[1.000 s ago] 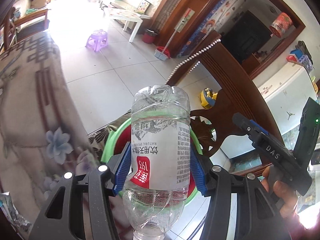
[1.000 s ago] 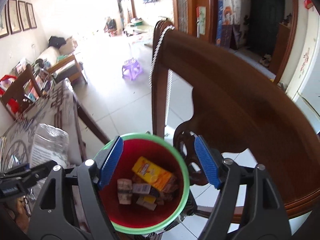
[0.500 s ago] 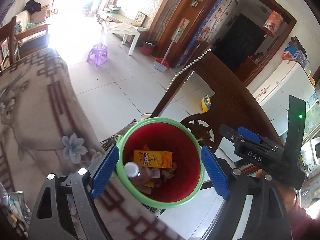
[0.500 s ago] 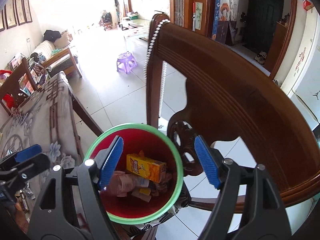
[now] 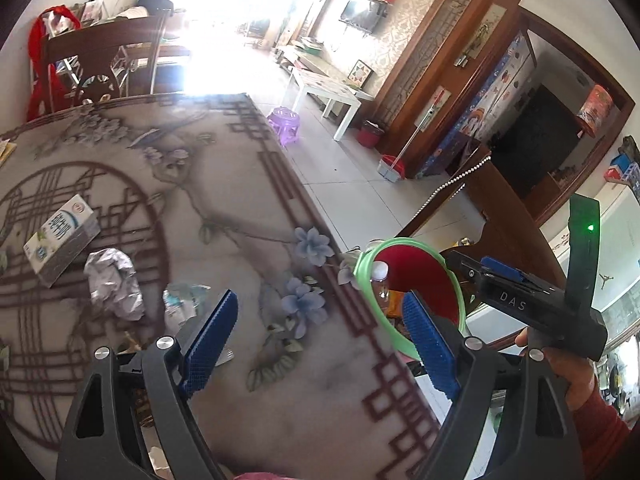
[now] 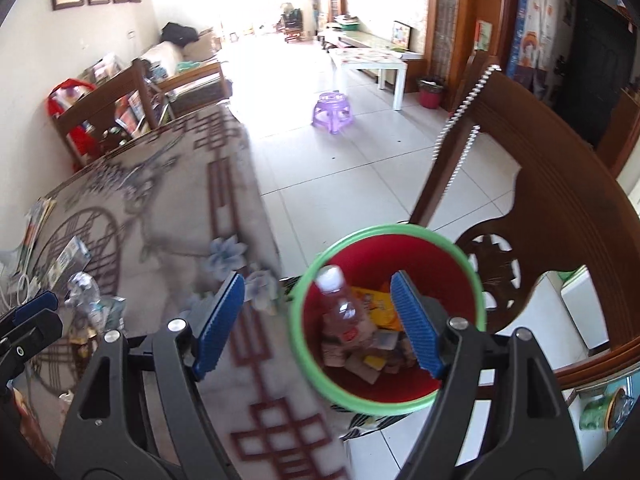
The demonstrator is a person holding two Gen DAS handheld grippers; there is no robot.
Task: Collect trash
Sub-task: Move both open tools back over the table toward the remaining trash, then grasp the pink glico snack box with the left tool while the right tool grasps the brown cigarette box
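While both tools hang over the bench edge, I see my left hand-held gripper (image 5: 316, 344) spread wide with nothing between its blue pads, only the patterned cloth of the bench (image 5: 224, 208) beneath it. My right hand-held gripper (image 6: 318, 322) is likewise wide apart and carries nothing; its right pad sits over the mouth of the red bin with the green rim (image 6: 384, 236), its left pad over the cloth. Inside that bin lies the clear plastic bottle (image 6: 340, 308), white cap up and leaning on the near-left wall, on top of a yellow carton (image 6: 378, 306) and small wrappers. On the bench to the left of my left tool I count loose trash: a crumpled grey wrapper (image 5: 114, 278), a small crushed packet (image 5: 180, 302) just beside the left pad, and a white and blue box (image 5: 60, 240) farther off. From the left camera the bin stands just past the bench edge, next to a dark wooden chair (image 6: 560, 208). Beyond are pale floor tiles, a purple stool (image 6: 333, 114), a white low table (image 6: 372, 60) and bright glare from the far room.
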